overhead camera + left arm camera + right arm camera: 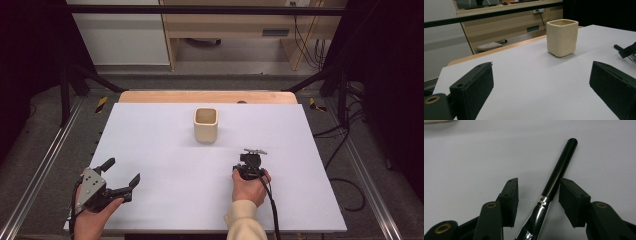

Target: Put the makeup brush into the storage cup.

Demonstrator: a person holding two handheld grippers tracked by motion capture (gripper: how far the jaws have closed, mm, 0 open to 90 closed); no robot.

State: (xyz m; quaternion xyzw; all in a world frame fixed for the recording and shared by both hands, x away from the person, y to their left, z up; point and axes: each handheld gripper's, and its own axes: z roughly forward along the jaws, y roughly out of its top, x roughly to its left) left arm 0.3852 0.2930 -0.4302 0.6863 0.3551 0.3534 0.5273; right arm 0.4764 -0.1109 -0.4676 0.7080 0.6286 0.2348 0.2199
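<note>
- Left gripper (121, 176): at the near-left corner of the white table (150, 150), held in the person's left hand (92, 217). Its jaws stand wide apart with nothing between them; in the left gripper view they frame bare tabletop, with the cup farther off.
- Cream cup (205, 124): one, squarish, upright, its mouth showing nothing inside, toward the far middle of the table and well apart from both grippers.
- Right gripper (249, 159): at the near right, pointing down at the table, held in the person's right hand (251, 186). Its jaws straddle a brush (556, 176) with a black handle and a chrome ferrule (536, 216), which lies flat on the table. The right pad is just beside or touching the handle; the left pad stands clear, so the brush is not yet clamped.
- Step in hand, as I judge it: taking hold of the brush, likely to put it in the cup.
- The next move calls for closing squarely on the handle just above the ferrule, then lifting without letting the round handle roll out.
- Count: two grippers, one cup, one brush.
</note>
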